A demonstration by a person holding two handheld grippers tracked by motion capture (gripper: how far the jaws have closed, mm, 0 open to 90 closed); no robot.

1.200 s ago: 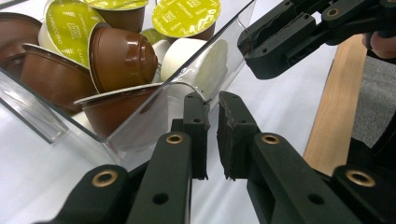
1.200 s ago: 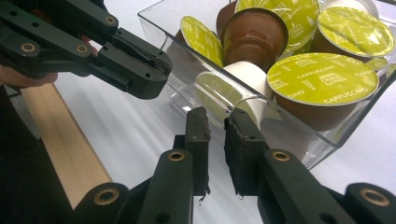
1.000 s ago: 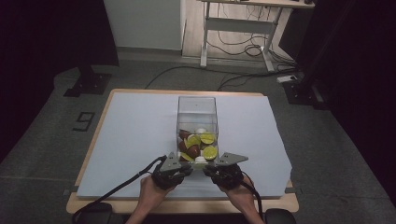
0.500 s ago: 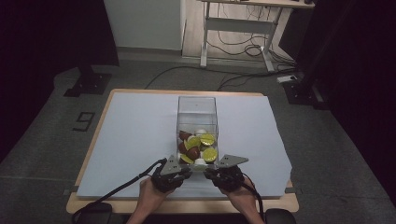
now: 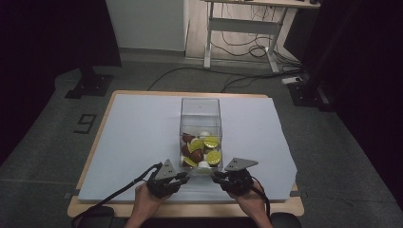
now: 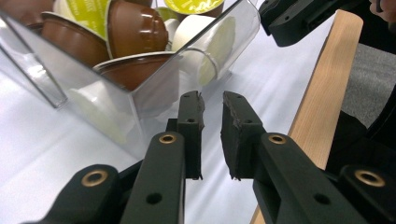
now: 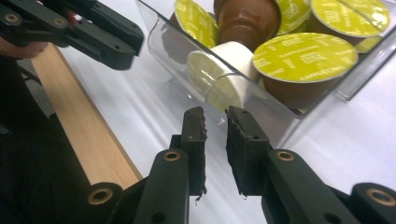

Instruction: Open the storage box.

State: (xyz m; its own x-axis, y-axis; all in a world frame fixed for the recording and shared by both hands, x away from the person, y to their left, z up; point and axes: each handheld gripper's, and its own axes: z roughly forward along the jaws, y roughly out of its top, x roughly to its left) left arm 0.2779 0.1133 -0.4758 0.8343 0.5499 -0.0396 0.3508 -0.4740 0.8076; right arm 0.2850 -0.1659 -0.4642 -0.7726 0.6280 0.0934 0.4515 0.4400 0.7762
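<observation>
The clear box of coffee capsules stands near the tabletop's front edge, its long axis running away from the person. The left gripper and right gripper flank its near end, equally close, both nearly clenched, grasping nothing. The gripper views reveal the capsules piled against the near wall.

I see my left hand-held gripper and right hand-held gripper low at the near edge, tips angled toward each other. Both sets of jaws stand nearly closed, a narrow gap between the pads, nothing gripped; both have just been opening slightly.
</observation>
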